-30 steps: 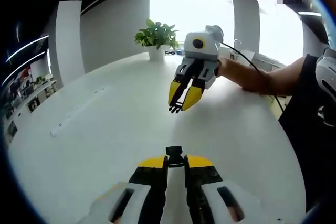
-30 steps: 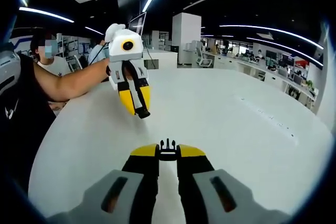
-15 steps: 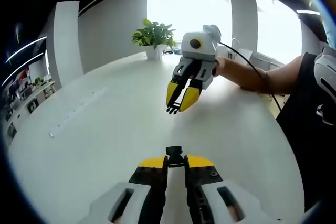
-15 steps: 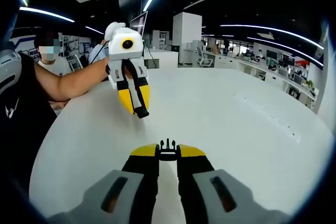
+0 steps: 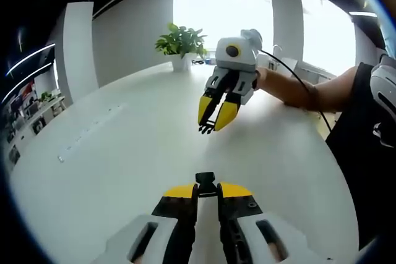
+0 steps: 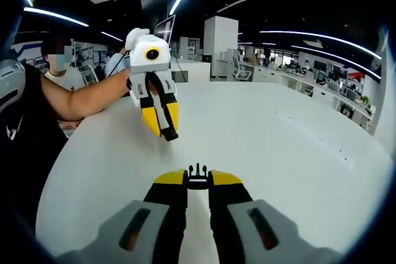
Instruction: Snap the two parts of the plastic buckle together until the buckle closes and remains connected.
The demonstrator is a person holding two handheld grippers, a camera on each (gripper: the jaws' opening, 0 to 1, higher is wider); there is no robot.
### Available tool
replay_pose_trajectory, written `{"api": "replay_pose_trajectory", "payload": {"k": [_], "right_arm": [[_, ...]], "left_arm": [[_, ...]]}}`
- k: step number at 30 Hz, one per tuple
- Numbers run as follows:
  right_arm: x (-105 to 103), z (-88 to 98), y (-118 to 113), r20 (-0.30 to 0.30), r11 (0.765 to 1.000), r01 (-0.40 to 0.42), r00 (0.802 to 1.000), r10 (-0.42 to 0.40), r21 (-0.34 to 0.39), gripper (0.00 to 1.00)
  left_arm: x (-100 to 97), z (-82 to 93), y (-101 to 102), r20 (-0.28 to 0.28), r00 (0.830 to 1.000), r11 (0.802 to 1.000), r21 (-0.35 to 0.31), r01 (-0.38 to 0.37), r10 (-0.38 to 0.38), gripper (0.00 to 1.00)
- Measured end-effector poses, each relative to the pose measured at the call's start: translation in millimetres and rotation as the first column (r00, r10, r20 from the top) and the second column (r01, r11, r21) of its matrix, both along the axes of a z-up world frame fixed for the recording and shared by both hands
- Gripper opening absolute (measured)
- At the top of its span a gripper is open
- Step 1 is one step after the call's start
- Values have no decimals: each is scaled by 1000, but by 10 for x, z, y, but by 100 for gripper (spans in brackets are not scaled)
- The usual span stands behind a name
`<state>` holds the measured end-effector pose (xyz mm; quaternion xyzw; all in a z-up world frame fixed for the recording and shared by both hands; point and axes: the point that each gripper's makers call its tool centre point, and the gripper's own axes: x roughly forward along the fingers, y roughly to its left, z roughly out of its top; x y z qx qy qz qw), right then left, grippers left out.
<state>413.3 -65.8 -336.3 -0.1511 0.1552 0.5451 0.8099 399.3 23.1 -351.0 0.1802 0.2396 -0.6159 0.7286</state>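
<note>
Above the white round table [image 5: 111, 153], two buckle halves face off, still apart.

The left gripper [image 5: 206, 191] is clamped on the small black socket half of the plastic buckle [image 5: 205, 179], which pokes out past its yellow tips. Straight ahead over the table hangs the right gripper [image 5: 214, 120], pinching the black pronged half of the plastic buckle [image 5: 206, 129], prongs angled down and back toward the socket. Across in the right gripper view, the prongs [image 6: 197, 170] stand up between clenched jaws and the left gripper [image 6: 162, 123] holds the socket [image 6: 169, 135] ahead and to the left. The halves point mouth to mouth; closing that gap along one line looks like the move.
</note>
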Motion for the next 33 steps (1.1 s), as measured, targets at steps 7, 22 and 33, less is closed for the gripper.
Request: {"api": "replay_pose_trajectory", "payload": {"k": [7,22,33], "right_arm": [[3,9,-10,1,1000,6,1000,-6,-1,12],[-41,13,11,-5,1000,0,1000,0,1,12],[-71,16,31,-4,1000,-5,1000,5,-3,12]], "left_arm": [[-16,-1,-17,0,1000,1000,6,7,-7,11],[-48,18,-1,1,1000,1000,-1,7,-7,11],[-109,0,-22,-7,1000,1000,8,21,-20,11]]}}
